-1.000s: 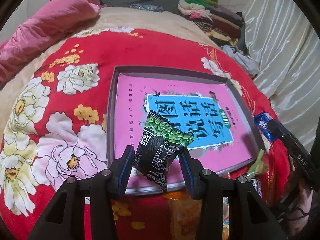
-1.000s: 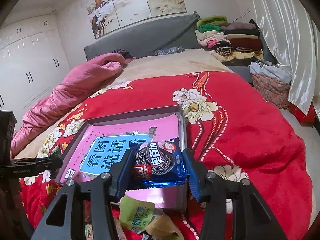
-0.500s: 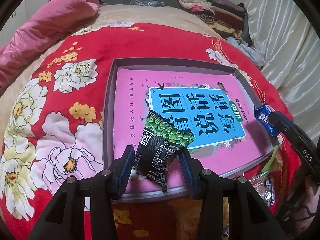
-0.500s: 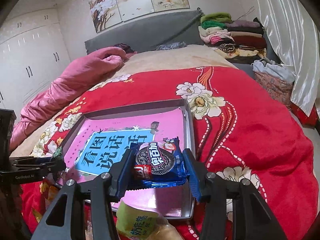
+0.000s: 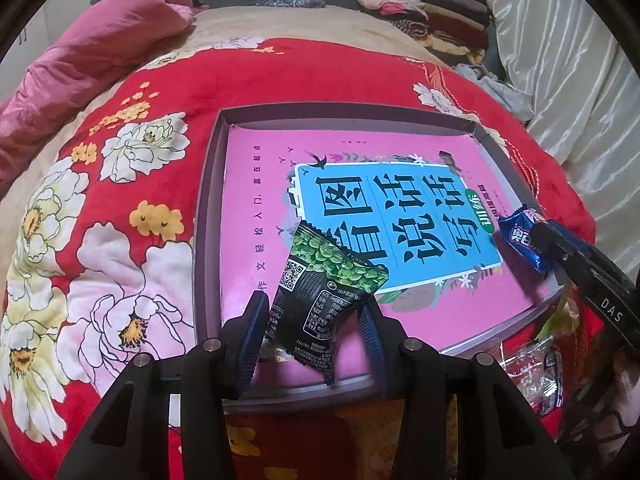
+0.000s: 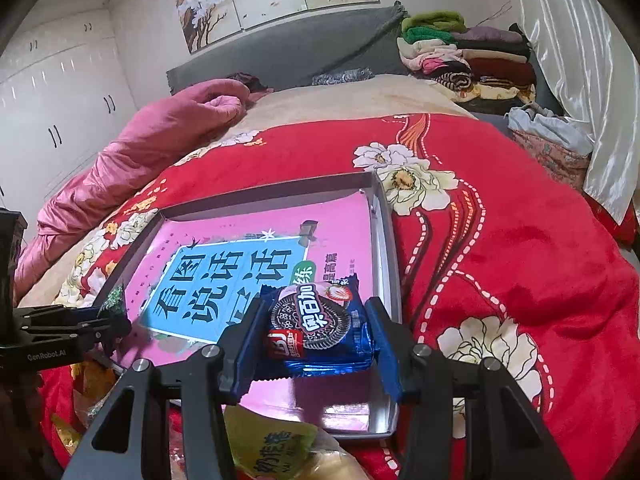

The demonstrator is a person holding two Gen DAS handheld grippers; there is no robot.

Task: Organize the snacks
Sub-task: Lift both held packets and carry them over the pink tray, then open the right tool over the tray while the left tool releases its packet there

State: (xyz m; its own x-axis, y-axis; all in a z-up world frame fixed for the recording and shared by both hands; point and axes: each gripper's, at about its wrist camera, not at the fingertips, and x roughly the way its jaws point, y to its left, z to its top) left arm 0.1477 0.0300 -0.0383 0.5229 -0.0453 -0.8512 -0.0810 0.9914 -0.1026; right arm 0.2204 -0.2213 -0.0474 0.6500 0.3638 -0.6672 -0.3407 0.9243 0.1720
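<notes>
Both my grippers are clamped and raised.

My left gripper [image 5: 314,332] has its jaws pinched on a black-and-green packet [image 5: 320,300], held tilted. My right gripper [image 6: 316,340] squeezes a blue cookie packet [image 6: 316,328], held level between both pads.

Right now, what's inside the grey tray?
Inside the grey tray lies only a pink book, covering nearly the whole floor. The green pea packet hides a patch of it; nothing beneath the book is visible.

A black-and-green packet [image 5: 326,296], a blue cookie packet [image 6: 318,330], a pink-lined grey tray [image 5: 208,184], a red floral blanket [image 5: 120,200].
</notes>
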